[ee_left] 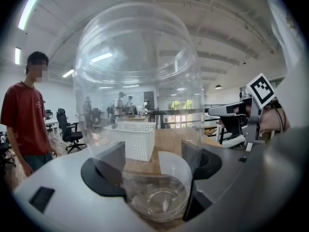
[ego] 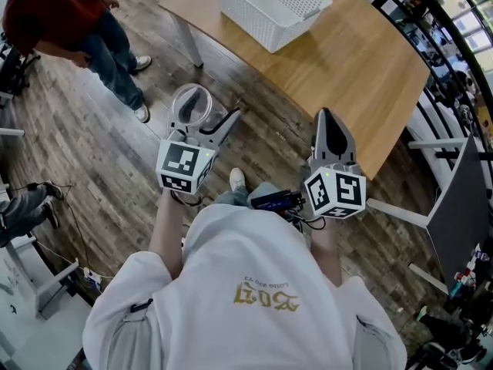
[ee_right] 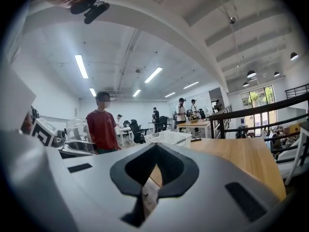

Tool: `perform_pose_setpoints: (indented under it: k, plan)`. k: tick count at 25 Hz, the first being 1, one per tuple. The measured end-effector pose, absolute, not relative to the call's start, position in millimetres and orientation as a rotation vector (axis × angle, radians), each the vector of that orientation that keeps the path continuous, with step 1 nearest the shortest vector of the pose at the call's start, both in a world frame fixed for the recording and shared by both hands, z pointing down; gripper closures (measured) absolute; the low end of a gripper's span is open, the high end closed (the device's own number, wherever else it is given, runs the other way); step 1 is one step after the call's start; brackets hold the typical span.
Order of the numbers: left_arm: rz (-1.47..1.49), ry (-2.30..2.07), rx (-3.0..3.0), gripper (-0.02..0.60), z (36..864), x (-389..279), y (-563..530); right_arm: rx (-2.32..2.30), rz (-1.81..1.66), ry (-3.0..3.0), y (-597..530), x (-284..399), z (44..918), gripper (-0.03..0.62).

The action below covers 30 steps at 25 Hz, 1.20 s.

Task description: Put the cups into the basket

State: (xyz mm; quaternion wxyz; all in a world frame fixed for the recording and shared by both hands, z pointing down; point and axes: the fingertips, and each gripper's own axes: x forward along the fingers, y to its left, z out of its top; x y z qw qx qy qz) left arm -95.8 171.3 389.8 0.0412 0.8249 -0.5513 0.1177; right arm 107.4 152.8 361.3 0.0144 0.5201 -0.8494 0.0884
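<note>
Short of the tabletop (ego: 362, 75), the left claw (ee_left: 157, 170) is grasping a clear cup (ee_left: 140, 81). The right claw (ee_right: 145, 178) is hovering clenched and empty, facing the white basket (ego: 269, 6).

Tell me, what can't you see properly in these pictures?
- Basket: the head view's top edge cuts off its far end, and in both gripper views its own wall hides the inside.
- Table: its far side runs past the head view's top edge.
- Things behind the cup: warped by its clear wall in the left gripper view.
- Floor below the person: hidden by their white top in the head view.
</note>
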Motion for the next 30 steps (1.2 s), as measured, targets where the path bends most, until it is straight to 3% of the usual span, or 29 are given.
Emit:
perform_pose_setpoints:
  k: [30]
  plan:
    - [0.362, -1.735, 2.518, 0.213, 374, -96, 27, 1.542, 0.327, -2.669, 0, 95, 358, 0.583]
